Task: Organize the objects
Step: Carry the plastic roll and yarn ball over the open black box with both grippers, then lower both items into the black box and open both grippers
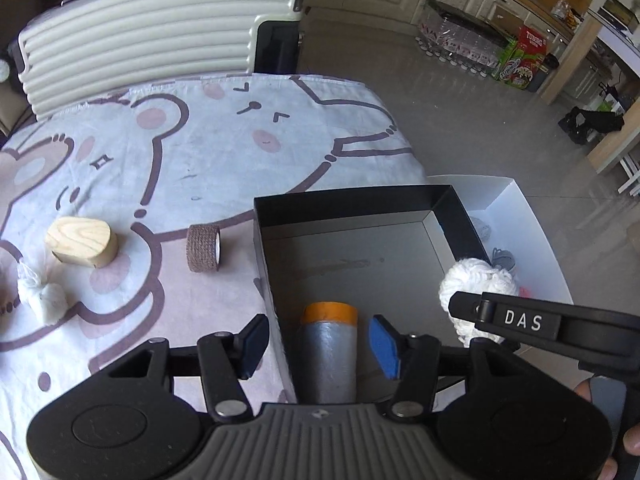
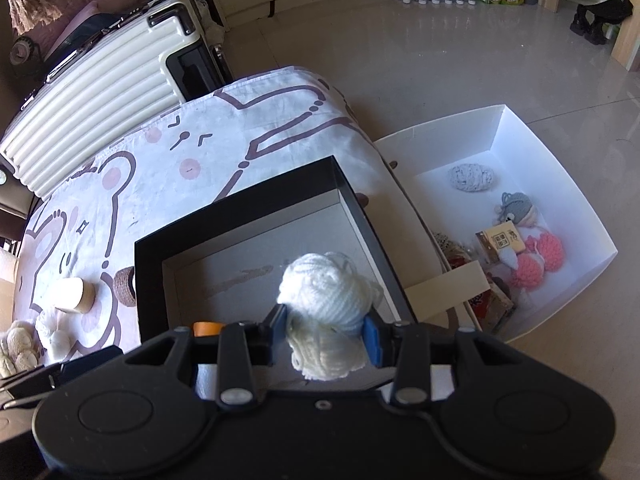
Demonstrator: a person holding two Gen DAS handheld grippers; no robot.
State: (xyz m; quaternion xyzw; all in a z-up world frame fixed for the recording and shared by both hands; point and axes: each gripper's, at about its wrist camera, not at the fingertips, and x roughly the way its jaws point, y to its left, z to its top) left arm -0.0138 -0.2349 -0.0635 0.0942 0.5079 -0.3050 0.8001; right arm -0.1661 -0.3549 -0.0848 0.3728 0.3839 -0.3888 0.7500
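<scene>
Hidden or unclear: the roll (image 1: 329, 350) in the black box (image 1: 352, 204) is cut off at its near end by the left tongs' body; grey wrap with an orange end, material not identifiable. In the right wrist view only its orange tip shows. Contents at the near side of the white box (image 2: 500, 128) are piled and partly hidden behind a cardboard strip; they could not be counted. The small white bundle (image 1: 40, 296) at the desk's left edge is hard to make out.

Counts: two boxes, one black on the desk (image 1: 200, 152), one white on the floor to its right. On the cloth: one wooden block (image 1: 82, 241), one brown bandage roll (image 1: 204, 248). One white suitcase (image 1: 152, 32) beyond the desk's far edge.

Left tongs (image 1: 320, 346): jaws apart, one outside the black box's left wall, one inside; the roll lies between them, pads clear of it.

Right tongs (image 2: 326, 334): clamped on a white yarn ball (image 2: 324, 292), pads pressing both sides, above the near right part of the black box.
</scene>
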